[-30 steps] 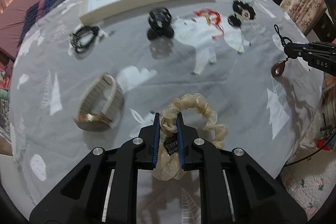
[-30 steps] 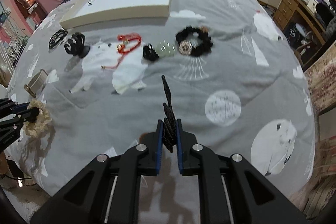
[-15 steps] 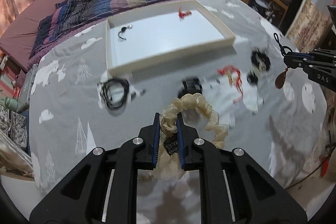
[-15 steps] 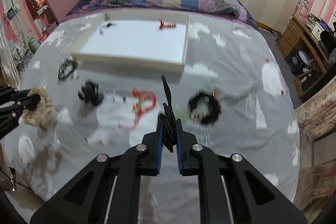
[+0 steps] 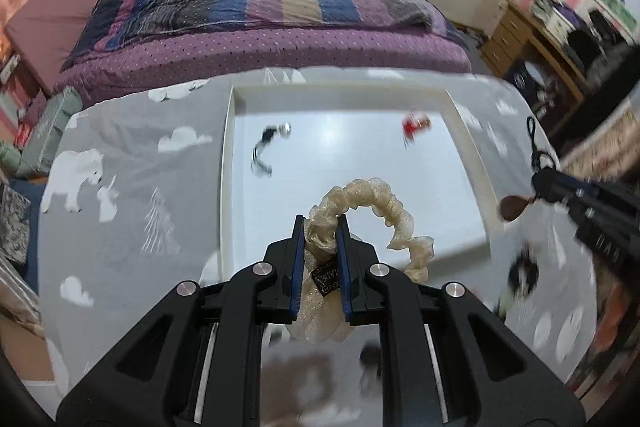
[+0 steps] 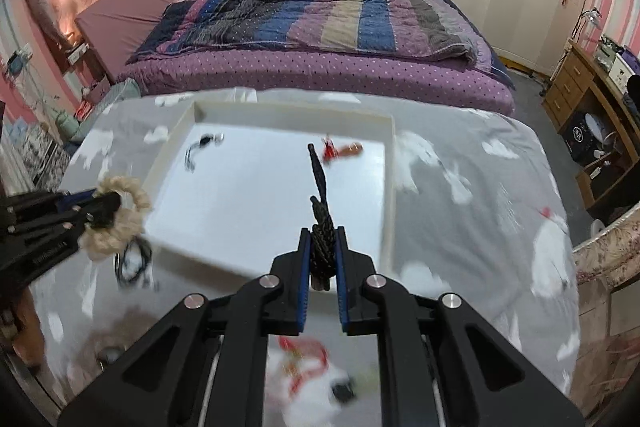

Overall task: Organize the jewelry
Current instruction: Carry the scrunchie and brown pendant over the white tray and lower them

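My left gripper [image 5: 321, 223] is shut on a cream ruffled scrunchie [image 5: 376, 203] and holds it over the near part of the white tray [image 5: 226, 163]. My right gripper [image 6: 322, 231] is shut on a black cord necklace [image 6: 320, 195] whose brown pendant [image 5: 512, 207] hangs at the tray's right rim in the left wrist view. The tray [image 6: 390, 187] holds a small black-and-silver piece [image 5: 267, 143] and a red charm [image 5: 414, 123]. The left gripper [image 6: 108, 207] with the scrunchie [image 6: 120, 223] shows at the left of the right wrist view.
The tray lies on a grey printed cloth [image 5: 132, 211]. On the cloth lie a black bracelet [image 6: 132, 261], a red cord bracelet [image 6: 304, 363] and a black beaded piece [image 5: 524, 273], all blurred. A bed with a striped quilt [image 6: 320, 11] stands behind; a wooden desk [image 6: 588, 107] is at the right.
Both grippers have lifted and moved forward from over the loose jewelry to over the white tray, still holding the scrunchie and the necklace.
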Demonstrator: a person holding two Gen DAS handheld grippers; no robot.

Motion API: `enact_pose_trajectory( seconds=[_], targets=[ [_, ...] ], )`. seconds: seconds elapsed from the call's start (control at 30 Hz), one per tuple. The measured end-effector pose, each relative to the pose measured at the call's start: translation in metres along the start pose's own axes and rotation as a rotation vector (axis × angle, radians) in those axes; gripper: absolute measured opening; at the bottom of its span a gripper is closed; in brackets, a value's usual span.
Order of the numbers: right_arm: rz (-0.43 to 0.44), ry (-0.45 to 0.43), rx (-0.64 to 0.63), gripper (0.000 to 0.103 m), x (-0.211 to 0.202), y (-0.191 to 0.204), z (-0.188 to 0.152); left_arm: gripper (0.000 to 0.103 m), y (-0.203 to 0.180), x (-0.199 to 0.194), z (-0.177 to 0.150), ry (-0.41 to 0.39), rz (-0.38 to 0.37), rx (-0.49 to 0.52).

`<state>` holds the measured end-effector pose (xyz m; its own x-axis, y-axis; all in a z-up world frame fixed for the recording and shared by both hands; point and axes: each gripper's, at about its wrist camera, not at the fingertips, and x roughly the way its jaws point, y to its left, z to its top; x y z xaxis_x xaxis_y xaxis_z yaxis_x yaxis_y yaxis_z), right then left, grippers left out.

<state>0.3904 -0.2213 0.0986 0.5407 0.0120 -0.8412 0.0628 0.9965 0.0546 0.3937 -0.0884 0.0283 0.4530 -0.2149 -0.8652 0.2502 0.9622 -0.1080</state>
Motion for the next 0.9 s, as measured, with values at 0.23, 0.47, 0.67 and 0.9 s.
enact_pose_trajectory(
  seconds=[0.23,0.47,0.67,0.9],
  targets=[
    [0.008,0.026,0.027,0.011,0.077,0.018,0.047,0.013,0.001,0.062,0.051,0.008,0.026,-0.041],
    [0.066,0.033,0.111,0.011,0.136,0.007,0.068,0.013,-0.002,0.119,0.083,0.059,0.052,-0.034],
    [0.048,0.079,0.114,0.011,0.171,0.004,0.071,0.014,-0.008,0.153,0.092,0.075,0.082,0.010],
    [-0.064,0.133,0.057,0.011,0.189,0.004,0.069,0.016,-0.006,0.187,0.091,0.118,0.109,-0.005]
  ],
)
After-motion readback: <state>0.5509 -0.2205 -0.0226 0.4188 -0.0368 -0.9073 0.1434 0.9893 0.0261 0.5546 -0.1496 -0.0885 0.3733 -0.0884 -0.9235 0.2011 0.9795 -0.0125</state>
